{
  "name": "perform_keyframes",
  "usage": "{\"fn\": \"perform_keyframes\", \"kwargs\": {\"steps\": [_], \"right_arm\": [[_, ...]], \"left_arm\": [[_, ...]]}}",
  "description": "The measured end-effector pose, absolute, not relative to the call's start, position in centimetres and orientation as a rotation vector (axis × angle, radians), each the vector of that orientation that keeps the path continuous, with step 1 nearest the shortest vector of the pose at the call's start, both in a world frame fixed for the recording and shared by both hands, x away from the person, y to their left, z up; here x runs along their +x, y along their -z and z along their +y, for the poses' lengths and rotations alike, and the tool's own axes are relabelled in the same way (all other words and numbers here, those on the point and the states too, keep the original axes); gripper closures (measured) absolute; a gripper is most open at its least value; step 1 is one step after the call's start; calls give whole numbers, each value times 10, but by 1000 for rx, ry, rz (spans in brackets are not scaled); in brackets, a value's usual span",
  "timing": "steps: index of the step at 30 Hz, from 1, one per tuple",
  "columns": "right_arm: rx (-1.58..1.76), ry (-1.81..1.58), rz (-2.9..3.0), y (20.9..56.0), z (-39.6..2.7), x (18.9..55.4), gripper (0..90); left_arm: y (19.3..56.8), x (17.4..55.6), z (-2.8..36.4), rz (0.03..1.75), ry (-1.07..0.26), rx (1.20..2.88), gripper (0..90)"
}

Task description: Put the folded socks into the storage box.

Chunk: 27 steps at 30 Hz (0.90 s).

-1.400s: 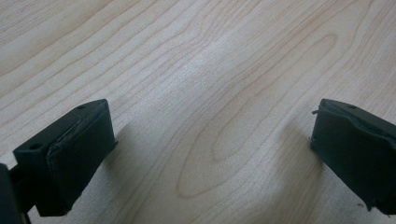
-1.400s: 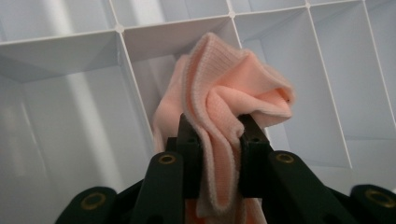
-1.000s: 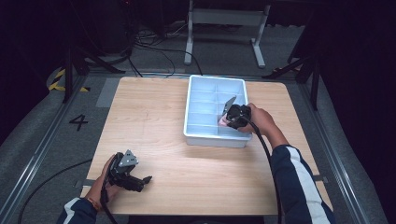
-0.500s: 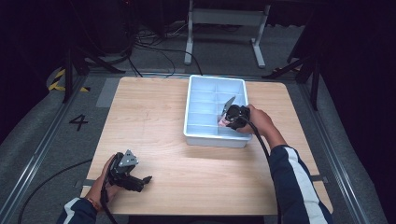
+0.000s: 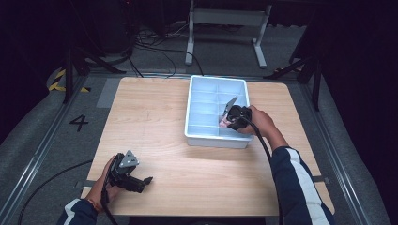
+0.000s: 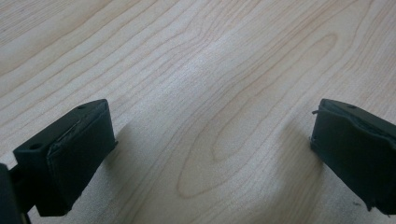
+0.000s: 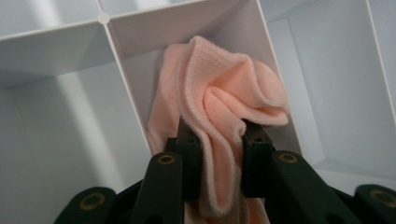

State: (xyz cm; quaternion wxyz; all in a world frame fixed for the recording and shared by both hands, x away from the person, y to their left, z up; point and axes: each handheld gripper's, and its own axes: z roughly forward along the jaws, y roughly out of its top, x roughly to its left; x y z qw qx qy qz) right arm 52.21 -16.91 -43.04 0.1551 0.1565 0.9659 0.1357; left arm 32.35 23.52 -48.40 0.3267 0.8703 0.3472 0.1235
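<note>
We have the right gripper (image 7: 218, 140) pinching the pink sock (image 7: 224, 93) inside the white tray's (image 5: 213, 139) near compartment, fingers (image 7: 189, 149) next to spread, while the left gripper (image 6: 210, 154) rests spread.

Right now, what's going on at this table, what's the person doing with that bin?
A person holds a tool in each hand at a wooden table. The right tool is shut on a peach knitted sock and holds it inside a compartment of the white divided bin, at the bin's near right side. The sock is bunched up and not yet released. The left tool rests open over bare wood near the table's front left corner, holding nothing.
</note>
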Motion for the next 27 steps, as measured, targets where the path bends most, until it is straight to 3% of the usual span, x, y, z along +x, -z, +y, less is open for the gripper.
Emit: {"fn": "perform_keyframes", "kwargs": {"steps": [18, 27], "right_arm": [[517, -466, 2728, 428, -181, 518, 681], [602, -560, 2702, 422, -192, 518, 574]], "left_arm": [[484, 323, 235, 912, -327, 2280, 0], [484, 323, 235, 912, -325, 2280, 0]]}}
